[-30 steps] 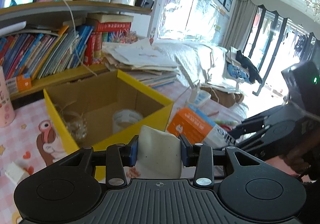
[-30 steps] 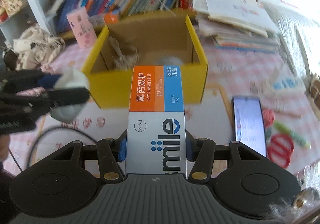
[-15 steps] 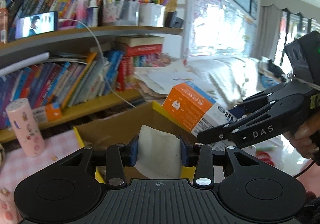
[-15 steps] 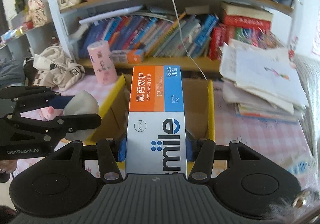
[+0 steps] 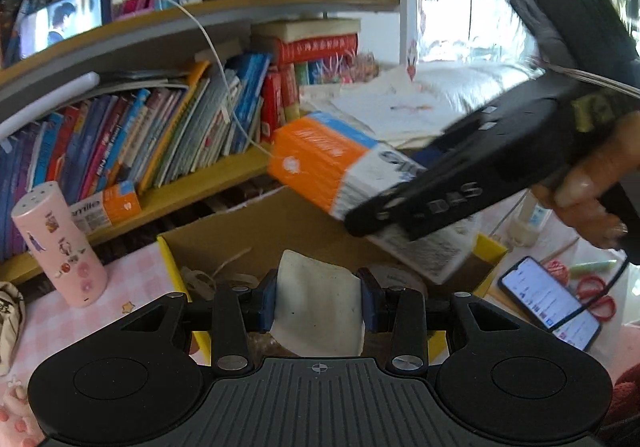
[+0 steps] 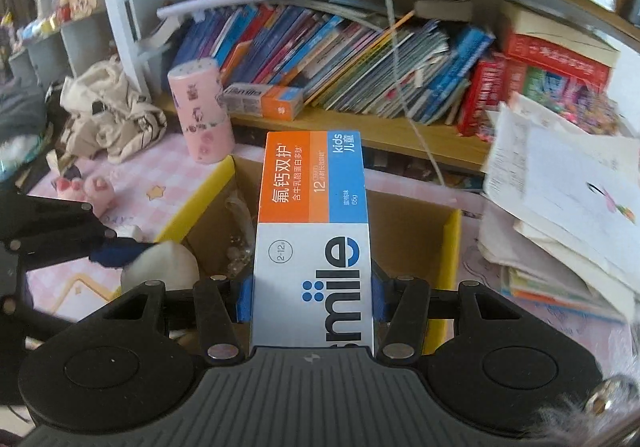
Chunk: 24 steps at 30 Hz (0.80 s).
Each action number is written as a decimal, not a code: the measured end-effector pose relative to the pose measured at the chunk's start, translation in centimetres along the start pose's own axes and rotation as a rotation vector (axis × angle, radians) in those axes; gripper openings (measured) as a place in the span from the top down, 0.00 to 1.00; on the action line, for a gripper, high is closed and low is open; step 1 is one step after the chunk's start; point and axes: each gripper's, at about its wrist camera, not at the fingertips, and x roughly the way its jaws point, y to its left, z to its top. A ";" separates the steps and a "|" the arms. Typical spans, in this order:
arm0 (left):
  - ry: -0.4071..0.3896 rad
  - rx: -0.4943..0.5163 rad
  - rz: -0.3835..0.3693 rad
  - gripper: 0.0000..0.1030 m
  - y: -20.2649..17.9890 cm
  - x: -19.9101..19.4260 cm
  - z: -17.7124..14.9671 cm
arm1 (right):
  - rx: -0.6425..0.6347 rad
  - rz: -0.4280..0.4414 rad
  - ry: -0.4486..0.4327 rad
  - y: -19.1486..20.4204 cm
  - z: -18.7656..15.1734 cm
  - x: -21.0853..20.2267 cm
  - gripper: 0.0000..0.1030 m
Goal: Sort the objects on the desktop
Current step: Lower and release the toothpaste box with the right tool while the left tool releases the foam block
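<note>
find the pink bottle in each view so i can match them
Left wrist: pink bottle stands at far left on the pink cloth, left of the yellow box.
Right wrist: pink bottle stands upper left of centre, behind the yellow box.
Shared landmark: the small orange carton lying on the shelf beside the bottle.

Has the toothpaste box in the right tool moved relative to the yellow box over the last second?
Yes. The toothpaste box has travelled forward from short of the yellow box to over its opening, toward the bookshelf.
</note>
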 end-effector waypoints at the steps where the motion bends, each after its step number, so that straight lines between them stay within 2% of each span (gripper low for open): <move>1: 0.011 0.002 0.004 0.63 0.0 0.5 0.0 | -0.016 0.005 0.012 0.0 0.3 0.9 0.52; 10: 0.129 0.028 0.012 0.62 0.0 3.9 -1.3 | -0.141 0.052 0.169 1.1 1.4 8.4 0.52; 18: 0.162 -0.029 -0.002 0.58 0.9 4.7 -1.7 | -0.147 0.110 0.280 1.8 1.5 12.3 0.52; 24: 0.165 -0.058 0.000 0.55 1.1 4.5 -2.0 | -0.119 0.121 0.306 1.6 1.4 13.4 0.51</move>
